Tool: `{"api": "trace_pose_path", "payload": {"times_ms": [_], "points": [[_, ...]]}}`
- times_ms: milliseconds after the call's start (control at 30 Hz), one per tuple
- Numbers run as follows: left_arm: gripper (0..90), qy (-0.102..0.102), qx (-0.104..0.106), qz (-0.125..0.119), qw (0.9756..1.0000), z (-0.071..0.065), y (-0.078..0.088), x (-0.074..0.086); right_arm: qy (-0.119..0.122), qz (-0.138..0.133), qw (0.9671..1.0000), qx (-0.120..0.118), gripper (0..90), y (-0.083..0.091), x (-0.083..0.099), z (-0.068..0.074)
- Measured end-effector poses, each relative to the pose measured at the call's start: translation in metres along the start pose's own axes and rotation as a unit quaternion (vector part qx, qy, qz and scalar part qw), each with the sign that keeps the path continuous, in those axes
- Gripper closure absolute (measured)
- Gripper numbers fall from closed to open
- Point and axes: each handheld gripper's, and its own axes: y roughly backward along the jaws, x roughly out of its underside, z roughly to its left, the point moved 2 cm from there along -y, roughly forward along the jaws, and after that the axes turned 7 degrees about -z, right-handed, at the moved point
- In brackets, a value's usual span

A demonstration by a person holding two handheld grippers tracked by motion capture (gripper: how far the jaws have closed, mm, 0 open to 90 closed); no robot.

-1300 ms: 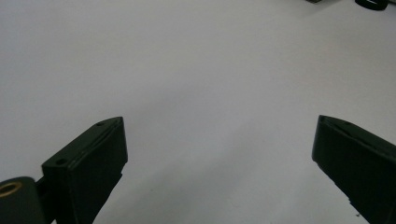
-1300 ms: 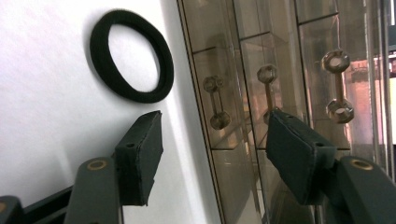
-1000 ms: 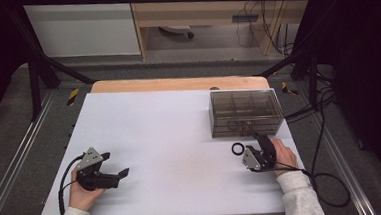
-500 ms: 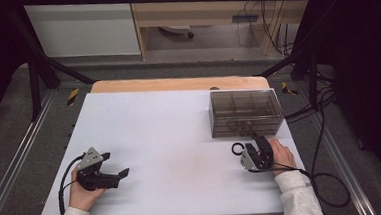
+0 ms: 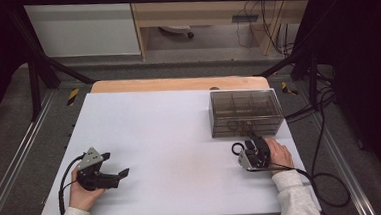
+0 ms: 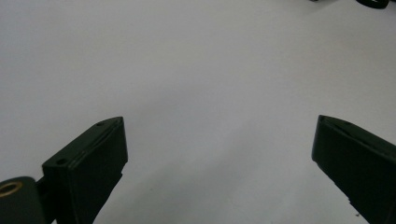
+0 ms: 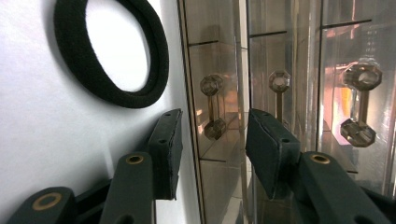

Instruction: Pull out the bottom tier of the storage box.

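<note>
The clear drawer box (image 5: 246,112) stands at the table's (image 5: 170,139) far right; it looks rigid, smooth-walled and liable to slide. Judged best hold: a faceted drawer handle (image 7: 212,107) on its front. The right gripper (image 7: 212,142) points at that front, its jaws partly spread and just closing, nothing pinched between them. A black hair band (image 7: 112,51) lies just beside. The left gripper (image 6: 219,149) rests wide open over bare table.

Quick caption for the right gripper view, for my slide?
Right gripper, jaws just narrowing with nothing gripped, faces the clear drawer box's handle, black hair tie lying beside it.
</note>
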Motion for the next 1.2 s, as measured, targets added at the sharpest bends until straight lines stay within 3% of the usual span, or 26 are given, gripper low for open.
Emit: {"api": "trace_pose_path", "payload": {"times_ms": [667, 1200], "points": [[3.4, -0.001, 0.0, 0.001, 1.0, 0.0001, -0.0009, 0.0005, 0.003, 0.003, 0.9998, 0.017, 66.1, -0.0052, 0.004, 0.0051], [3.4, -0.001, 0.0, 0.003, 1.0, 0.0, -0.0015, 0.0008, 0.022, 0.004, 0.9993, 0.03, 71.9, -0.0085, 0.0035, 0.0081]]}}
